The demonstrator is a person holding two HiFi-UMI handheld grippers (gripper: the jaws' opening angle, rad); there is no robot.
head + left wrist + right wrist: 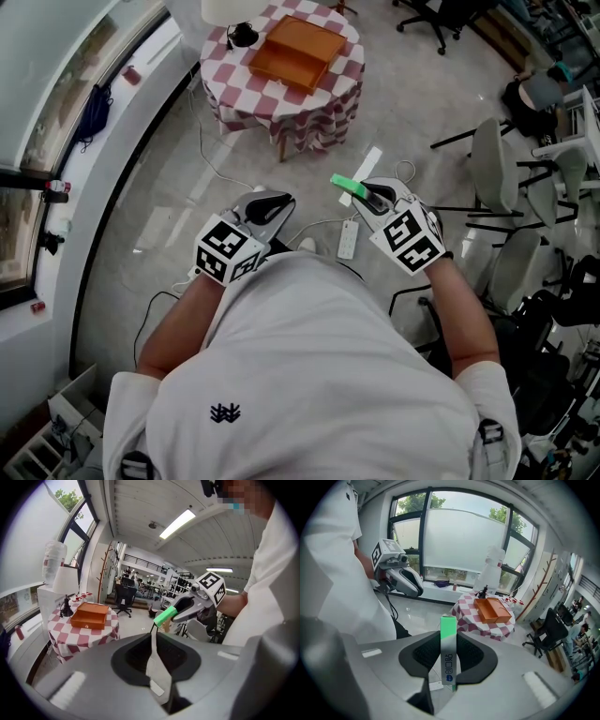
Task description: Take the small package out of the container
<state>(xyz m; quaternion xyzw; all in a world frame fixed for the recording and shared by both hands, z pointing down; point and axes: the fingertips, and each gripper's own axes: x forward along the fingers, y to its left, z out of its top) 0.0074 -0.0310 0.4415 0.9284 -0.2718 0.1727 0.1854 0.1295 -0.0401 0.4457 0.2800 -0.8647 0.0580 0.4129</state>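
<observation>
Both forearms bent, held low before the torso. Left gripper (267, 208) and right gripper (361, 192) level with each other above the floor, well apart from the red-checked table (234, 89). Left gripper clenched at the tips, with nothing between them. Right gripper clamped on the small package (448, 644), held on edge between the pads. Blue print and round blue logo on its side, not legible. Slim, flat, silvery-white package with bright green far end. Orange open container (298, 52) on the table.
</observation>
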